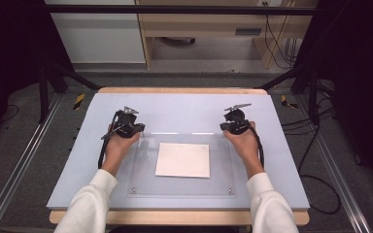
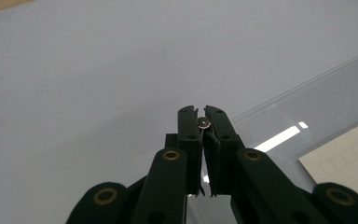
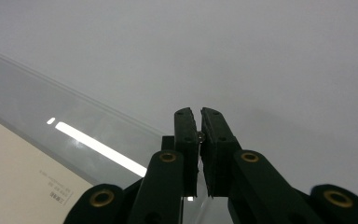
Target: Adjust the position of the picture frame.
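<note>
At the clear plate's (image 1: 182, 165) far corners, both grippers' jaws stand nearly clenched, each over a small shiny screw: left gripper (image 2: 201, 120) far left, right gripper (image 3: 200, 121) far right, probably steadying or fastening it. The flat, glossy plate covers a square white paper (image 1: 183, 159) on the matte blue-grey table (image 1: 184, 109).

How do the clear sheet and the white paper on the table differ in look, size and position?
The clear sheet is see-through and glossy, with bright reflections near its far edge; the paper is opaque, matte white. The sheet is clearly larger; the paper lies within its outline. Both grippers, left and right, are at the sheet's far corners, while the paper lies apart from them. Small screws mark the sheet's near corners; the paper has faint print. Both are flat rectangles.
</note>
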A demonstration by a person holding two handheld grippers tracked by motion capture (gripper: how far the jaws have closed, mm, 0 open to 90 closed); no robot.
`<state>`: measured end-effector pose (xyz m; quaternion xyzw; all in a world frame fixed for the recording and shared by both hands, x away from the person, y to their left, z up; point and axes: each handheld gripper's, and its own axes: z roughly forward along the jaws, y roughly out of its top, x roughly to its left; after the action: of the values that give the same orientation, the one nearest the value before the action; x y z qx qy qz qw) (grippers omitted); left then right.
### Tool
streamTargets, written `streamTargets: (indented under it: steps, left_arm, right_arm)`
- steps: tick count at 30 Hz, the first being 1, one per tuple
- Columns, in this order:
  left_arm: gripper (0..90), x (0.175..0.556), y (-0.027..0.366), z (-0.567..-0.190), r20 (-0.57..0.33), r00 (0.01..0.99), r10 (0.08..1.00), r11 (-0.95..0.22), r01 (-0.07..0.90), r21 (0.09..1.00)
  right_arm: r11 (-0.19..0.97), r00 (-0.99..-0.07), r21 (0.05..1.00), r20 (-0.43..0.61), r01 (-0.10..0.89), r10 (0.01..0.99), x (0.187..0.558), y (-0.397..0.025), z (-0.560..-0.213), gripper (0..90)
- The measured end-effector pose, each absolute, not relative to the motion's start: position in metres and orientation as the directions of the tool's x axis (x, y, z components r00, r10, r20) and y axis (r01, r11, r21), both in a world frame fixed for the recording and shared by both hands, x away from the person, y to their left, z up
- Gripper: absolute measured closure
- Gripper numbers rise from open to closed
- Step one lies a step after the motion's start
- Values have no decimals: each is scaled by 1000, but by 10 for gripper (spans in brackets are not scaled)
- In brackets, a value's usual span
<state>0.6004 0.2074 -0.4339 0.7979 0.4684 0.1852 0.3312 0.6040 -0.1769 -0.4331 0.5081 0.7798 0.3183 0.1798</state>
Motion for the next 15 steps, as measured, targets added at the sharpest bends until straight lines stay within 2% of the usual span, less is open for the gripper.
streamTargets:
  steps: [8, 15]
  left_arm:
    - [849, 609, 210, -432, -45, 498, 866, -339, 650, 679]
    - [849, 609, 209, -431, -48, 495, 867, -340, 661, 669]
  right_arm:
    - [242, -410, 652, 116, 719, 905, 614, -181, -432, 847]
    - [256, -422, 670, 95, 697, 902, 611, -181, -434, 847]
